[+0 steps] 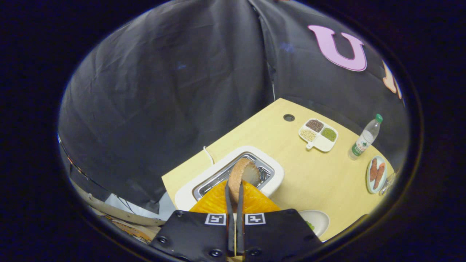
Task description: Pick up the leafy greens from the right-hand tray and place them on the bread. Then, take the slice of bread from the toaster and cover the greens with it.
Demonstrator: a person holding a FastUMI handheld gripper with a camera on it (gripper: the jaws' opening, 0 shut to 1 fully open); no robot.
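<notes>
A slice of bread (243, 175) with a brown crust is pinched edge-on between my fingers, and my gripper (235, 186) is shut on it. The slice hangs over the slot of the white toaster (277, 174), lifted out of it. The toaster stands on the pale wooden table (313, 178), just beyond my fingertips. Low and to the right of my fingers, a white plate (317, 219) peeks out with a bit of green (310, 226) at its near edge; most of it is hidden behind the gripper's body.
A divided white dish (322, 145) of beans and grains sits at the far side of the table, near a round hole (288, 117). A plastic bottle (364, 138) stands right of it. A small plate (370, 177) holds sausages. The toaster's white cable (209, 154) trails off the left edge.
</notes>
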